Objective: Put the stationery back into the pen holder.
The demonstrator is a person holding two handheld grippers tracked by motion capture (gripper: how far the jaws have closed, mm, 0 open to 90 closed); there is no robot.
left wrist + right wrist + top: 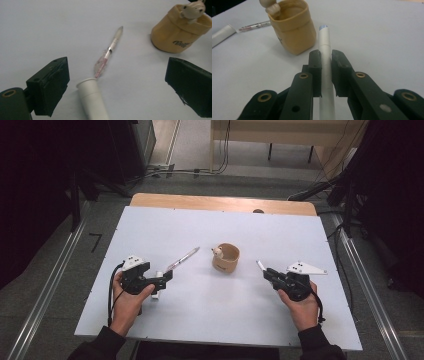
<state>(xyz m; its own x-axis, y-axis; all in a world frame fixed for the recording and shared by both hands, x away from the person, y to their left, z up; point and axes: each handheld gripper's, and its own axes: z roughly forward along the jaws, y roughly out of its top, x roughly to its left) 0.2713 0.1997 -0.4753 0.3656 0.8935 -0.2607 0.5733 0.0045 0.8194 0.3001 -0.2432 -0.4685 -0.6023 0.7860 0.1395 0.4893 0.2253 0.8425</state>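
Note:
A tan cup with a small bear figure on its rim stands mid-table. To its left a slim clear pen with pink markings lies on the white sheet, its near end meeting a white tube-like cap. My left gripper is open just behind it; in the left gripper view the jaws of the left gripper stand wide on either side of the cap without touching it. Right of the cup, my right gripper is shut on a white pen with a blue tip, which points toward the cup.
A white sheet covers most of the wooden table. Metal rails run along the floor on both sides. Cables and dark stands crowd the floor beyond the far edge.

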